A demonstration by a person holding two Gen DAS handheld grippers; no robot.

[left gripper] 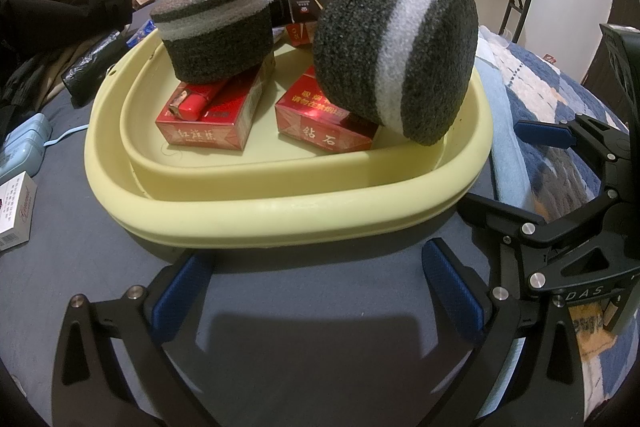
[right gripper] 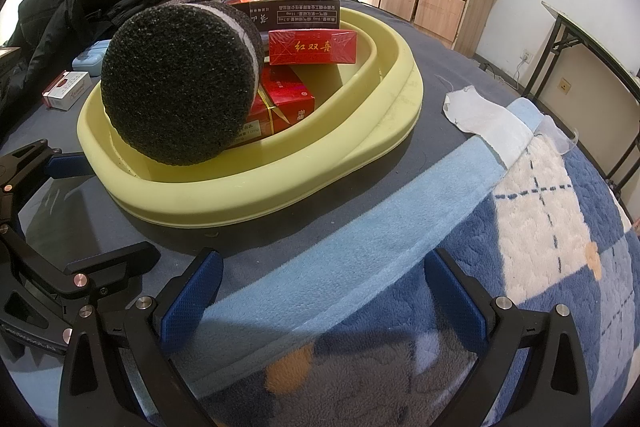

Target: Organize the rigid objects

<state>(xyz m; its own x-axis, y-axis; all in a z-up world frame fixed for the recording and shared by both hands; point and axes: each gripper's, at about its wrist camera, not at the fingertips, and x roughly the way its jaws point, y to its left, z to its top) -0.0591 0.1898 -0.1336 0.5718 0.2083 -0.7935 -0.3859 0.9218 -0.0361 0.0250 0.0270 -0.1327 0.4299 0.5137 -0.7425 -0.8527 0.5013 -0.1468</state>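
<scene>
- Two dark grey foam cylinders with a white band sit in the pale yellow oval plastic tray (left gripper: 280, 215): the upright foam cylinder (left gripper: 216, 31) stands toward the tray's far left edge on a red cigarette pack (left gripper: 208, 123), and the tilted foam cylinder (left gripper: 396, 59) leans on a second red pack (left gripper: 324, 123) against the tray's right rim.
- A red lighter (left gripper: 196, 105) lies on the left pack, at the foot of the upright cylinder.
- Further packs, one red (right gripper: 312, 47) and one black (right gripper: 296, 13), stand along the tray's far edge.
- The left gripper (left gripper: 316, 291) hovers just outside the tray's near edge, fingers spread and empty; the right gripper (right gripper: 324, 299) rests over the blue plaid blanket (right gripper: 540, 227) beyond the tray's right edge, likewise released and empty.
- A white cigarette pack (left gripper: 14, 211) lies outside the tray, off its left edge.
- Judged step: between placements, with most items gathered. The next move probably calls for a reach left to the white pack, or for righting the tilted cylinder.
</scene>
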